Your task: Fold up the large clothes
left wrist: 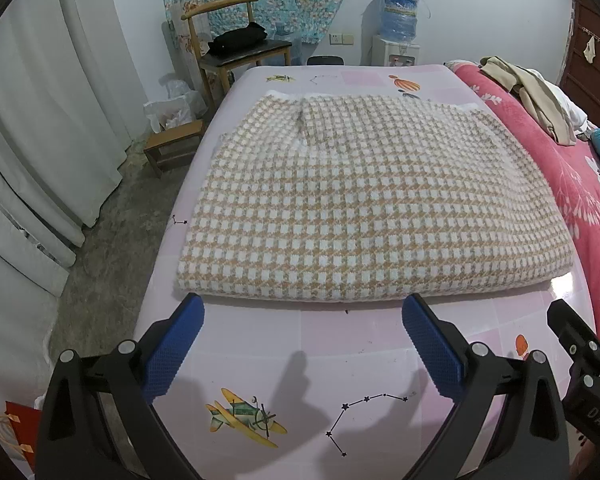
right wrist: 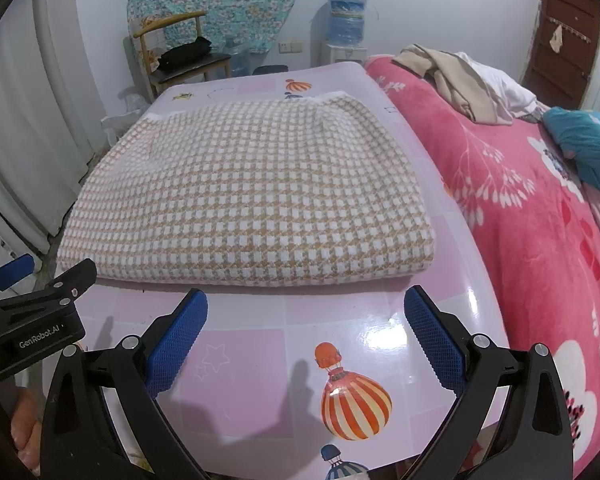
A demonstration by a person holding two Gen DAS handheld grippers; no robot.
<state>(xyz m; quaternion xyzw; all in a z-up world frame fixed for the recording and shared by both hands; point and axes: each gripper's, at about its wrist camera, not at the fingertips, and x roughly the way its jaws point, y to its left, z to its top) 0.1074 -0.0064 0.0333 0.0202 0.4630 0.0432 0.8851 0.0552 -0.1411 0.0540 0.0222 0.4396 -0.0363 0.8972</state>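
Seemingly the sweater [left wrist: 364,200] lies folded on the surface [left wrist: 340,360] — little remains (perhaps one fold). Both grippers — left [left wrist: 300,344], right [right wrist: 304,340] — have jaws spread, empty.

"GenRobot.AI" stands on the left gripper [right wrist: 32,336]; "DAS" shows on the right gripper [left wrist: 592,412]

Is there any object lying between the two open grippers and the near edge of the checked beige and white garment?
Nothing visible. Only bare pink patterned table cover separates the left gripper and right gripper from the checked beige and white garment.
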